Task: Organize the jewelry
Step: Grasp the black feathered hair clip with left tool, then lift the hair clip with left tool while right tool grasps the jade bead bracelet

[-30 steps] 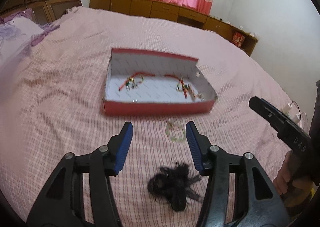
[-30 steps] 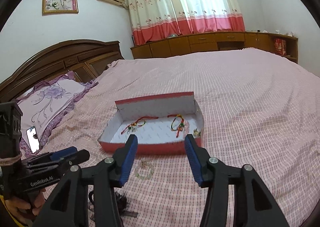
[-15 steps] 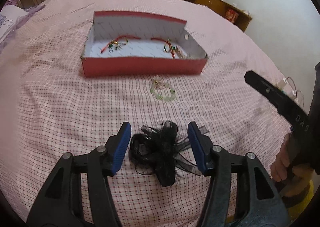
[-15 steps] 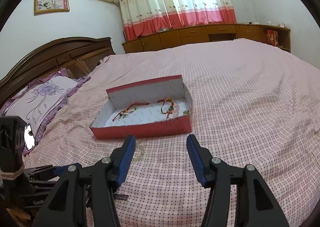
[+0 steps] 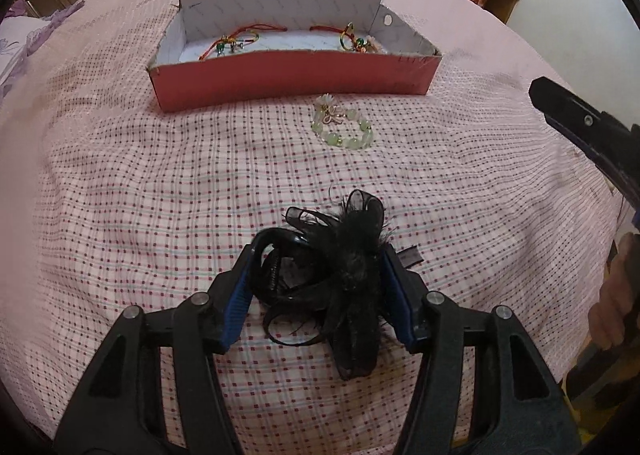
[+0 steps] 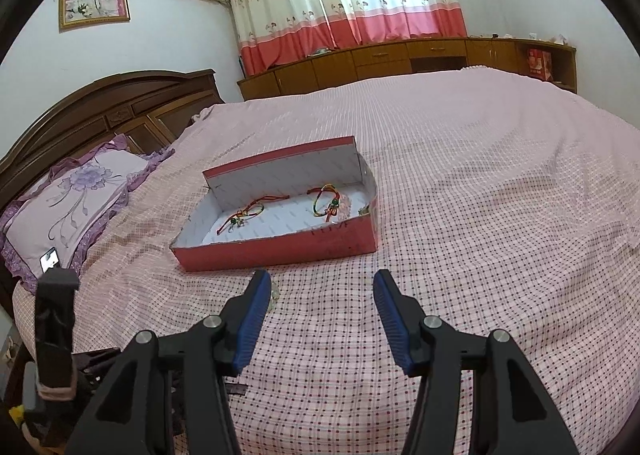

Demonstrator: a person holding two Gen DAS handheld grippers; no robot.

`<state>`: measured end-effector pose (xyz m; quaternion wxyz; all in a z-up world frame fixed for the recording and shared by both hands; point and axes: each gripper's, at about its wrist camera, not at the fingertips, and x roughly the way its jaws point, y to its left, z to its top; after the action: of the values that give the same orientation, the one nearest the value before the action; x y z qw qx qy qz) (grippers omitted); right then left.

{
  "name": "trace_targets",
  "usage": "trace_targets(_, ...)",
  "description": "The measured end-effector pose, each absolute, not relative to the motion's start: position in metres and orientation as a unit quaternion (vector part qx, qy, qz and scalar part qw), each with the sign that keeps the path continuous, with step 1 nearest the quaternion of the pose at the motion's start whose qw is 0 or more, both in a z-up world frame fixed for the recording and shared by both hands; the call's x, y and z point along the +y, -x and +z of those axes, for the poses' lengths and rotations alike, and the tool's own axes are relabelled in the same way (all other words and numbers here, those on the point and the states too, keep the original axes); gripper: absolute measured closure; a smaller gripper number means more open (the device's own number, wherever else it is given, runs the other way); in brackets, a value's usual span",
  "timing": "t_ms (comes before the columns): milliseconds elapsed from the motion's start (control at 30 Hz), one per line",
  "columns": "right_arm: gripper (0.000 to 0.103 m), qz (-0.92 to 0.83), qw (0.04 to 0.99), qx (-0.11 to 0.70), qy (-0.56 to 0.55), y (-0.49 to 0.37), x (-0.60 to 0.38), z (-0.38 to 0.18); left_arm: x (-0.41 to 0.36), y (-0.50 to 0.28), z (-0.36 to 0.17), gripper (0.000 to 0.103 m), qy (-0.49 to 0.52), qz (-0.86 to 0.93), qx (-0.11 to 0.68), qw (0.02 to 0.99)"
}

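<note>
Jaws of left gripper (image 5: 318, 271) flanking black hair clip (image 5: 340, 267), right gripper (image 6: 320, 305) spread

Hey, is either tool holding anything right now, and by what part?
The left tool has its pads on either side of the black hair clip, across its middle, on the bed; a firm grip can't be told. The right tool is open, holding nothing.

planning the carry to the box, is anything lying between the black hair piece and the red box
Yes: the green bead bracelet lies on the bedspread between the black hair accessory at the left gripper and the red box, just before its front wall.
</note>
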<state>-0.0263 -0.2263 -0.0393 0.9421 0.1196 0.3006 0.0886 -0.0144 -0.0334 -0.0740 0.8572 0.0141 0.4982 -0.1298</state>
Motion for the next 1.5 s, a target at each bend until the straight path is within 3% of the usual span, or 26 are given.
trace_targets(267,0.047,0.086,0.940,0.308,-0.118,0.024,-0.224,-0.043,-0.037,0.015,-0.073,0.057,-0.034,-0.123,0.487,0.864)
trace_targets(300,0.047,0.086,0.940,0.309,-0.117,0.024,-0.223,-0.044,-0.037,0.015,-0.072,0.062,-0.034,-0.125,0.483,0.866)
trace_targets(1200,0.047,0.135,0.915,0.371,-0.081,-0.030,-0.165,-0.078,0.025,-0.008,-0.031,0.062,0.022,-0.045,0.388,0.920)
trace_targets(1500,0.061,0.138,0.900,0.410,-0.059,-0.060,-0.143,-0.105,0.036,-0.015,-0.033,0.061,0.037,-0.034,0.389,0.920)
